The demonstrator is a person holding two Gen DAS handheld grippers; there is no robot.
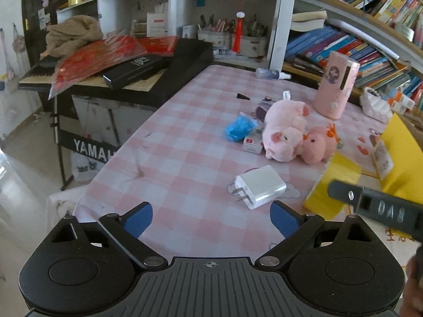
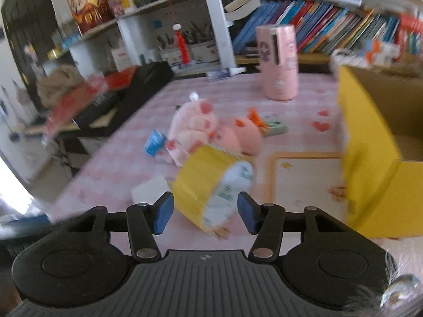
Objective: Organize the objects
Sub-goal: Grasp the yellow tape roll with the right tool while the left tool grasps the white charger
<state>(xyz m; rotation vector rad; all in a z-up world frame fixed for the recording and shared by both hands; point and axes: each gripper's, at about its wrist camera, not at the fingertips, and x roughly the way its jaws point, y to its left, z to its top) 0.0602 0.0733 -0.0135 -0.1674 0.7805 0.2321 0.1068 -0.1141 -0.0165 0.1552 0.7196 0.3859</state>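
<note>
two tools: left tool (image 1: 211,220) spread w/ nothing, right tool (image 2: 205,212) around yellow tape roll (image 2: 211,185) (contact unclear).

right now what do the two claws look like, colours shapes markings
Both match: the left claw and right claw each have a black ribbed base with a small crosshair mark, two round black housings, angled black linkage arms with silver pivot pins, and blue pads on the fingertips. No cables show.
</note>
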